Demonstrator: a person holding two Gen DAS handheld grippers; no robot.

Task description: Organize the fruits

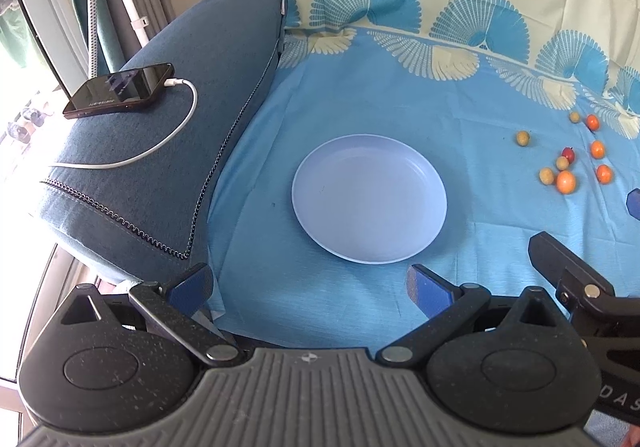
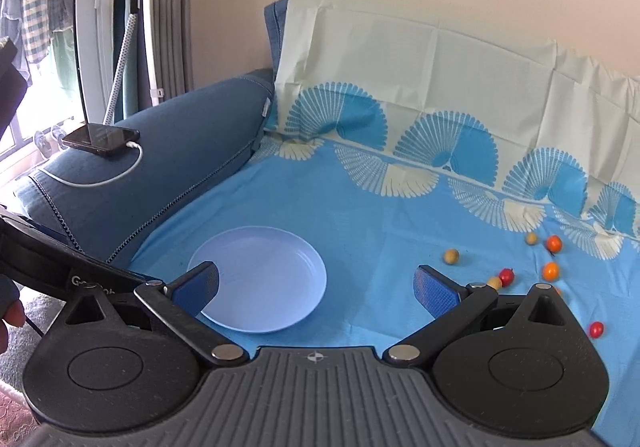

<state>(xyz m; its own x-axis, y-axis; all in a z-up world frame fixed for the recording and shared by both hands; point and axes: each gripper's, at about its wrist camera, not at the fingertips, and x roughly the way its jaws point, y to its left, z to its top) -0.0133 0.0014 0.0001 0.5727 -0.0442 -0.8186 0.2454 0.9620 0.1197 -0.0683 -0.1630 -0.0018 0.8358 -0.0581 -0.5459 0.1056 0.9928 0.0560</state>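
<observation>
A pale lilac plate (image 1: 370,197) lies empty on the blue bed sheet (image 1: 360,95); it also shows in the right wrist view (image 2: 264,283). Several small fruits lie scattered to its right: orange ones (image 1: 566,182), yellowish ones (image 1: 522,138) and a red one (image 1: 568,154). In the right wrist view I see the yellowish fruit (image 2: 451,256), a red fruit (image 2: 506,276), an orange fruit (image 2: 551,271) and another red fruit (image 2: 596,329). My left gripper (image 1: 310,287) is open and empty, just in front of the plate. My right gripper (image 2: 316,283) is open and empty, above the sheet between plate and fruits.
A blue sofa armrest (image 1: 160,151) rises left of the sheet, with a black phone (image 1: 120,90) and its white charging cable (image 1: 168,135) on it. A cream cloth covers the backrest (image 2: 420,59). A garment steamer stand (image 2: 128,7) and window are far left.
</observation>
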